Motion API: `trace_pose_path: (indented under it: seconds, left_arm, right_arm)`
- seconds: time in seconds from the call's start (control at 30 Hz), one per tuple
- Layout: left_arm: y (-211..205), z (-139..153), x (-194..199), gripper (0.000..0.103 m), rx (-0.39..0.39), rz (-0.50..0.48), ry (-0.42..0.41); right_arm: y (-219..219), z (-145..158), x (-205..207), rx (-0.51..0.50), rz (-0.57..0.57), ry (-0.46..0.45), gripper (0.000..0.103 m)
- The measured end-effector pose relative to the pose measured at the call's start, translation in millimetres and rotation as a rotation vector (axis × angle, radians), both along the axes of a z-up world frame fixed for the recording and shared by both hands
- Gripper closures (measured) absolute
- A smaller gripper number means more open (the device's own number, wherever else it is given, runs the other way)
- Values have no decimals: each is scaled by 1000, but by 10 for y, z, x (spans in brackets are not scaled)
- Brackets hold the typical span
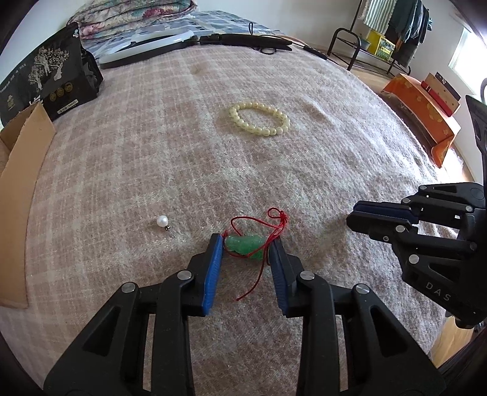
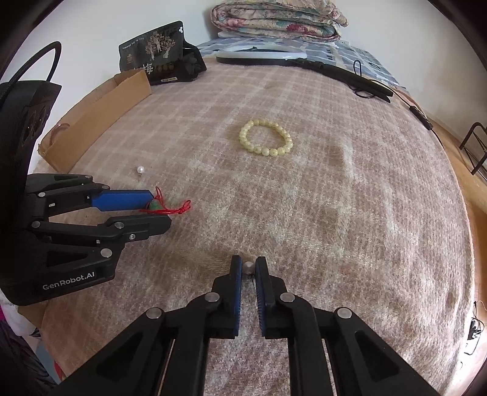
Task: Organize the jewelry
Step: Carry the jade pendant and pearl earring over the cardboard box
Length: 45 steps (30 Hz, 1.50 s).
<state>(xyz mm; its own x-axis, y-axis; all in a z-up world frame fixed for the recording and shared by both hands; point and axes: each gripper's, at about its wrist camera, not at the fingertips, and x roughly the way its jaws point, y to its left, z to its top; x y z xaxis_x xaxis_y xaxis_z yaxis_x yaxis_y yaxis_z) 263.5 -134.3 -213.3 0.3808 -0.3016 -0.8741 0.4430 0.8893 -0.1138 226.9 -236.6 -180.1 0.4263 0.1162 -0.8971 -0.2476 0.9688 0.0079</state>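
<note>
A green jade pendant (image 1: 243,247) on a red cord (image 1: 275,214) lies on the checked blanket (image 1: 182,152). My left gripper (image 1: 246,239) is shut on it, a blue pad against each end. In the right wrist view the left gripper (image 2: 159,210) comes in from the left with the pendant (image 2: 154,205) at its tips. My right gripper (image 2: 248,260) is shut on a small pearl earring (image 2: 248,268) down on the blanket. A second pearl earring (image 1: 162,220) lies loose to the left of the pendant. A cream bead bracelet (image 1: 258,118) rests further back.
An open cardboard box (image 2: 100,115) stands along the bed's left edge, a black printed bag (image 2: 155,48) behind it. A white ring lamp (image 2: 261,54) with black stand and cable lies at the back, by folded quilts (image 2: 280,21). Wooden floor lies beyond the right edge.
</note>
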Motion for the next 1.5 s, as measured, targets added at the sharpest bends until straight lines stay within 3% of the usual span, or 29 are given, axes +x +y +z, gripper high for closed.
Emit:
trace_pose_path:
  seconds: [0.9,1.5]
  left_arm:
    - [494,699,3,72,-134,82,-102]
    - [1538,978,-16,72,-140,234,-174]
  right_arm:
    - [31,709,113,72,-39,-133,97]
    - [937,941,553,118,75,-180,97]
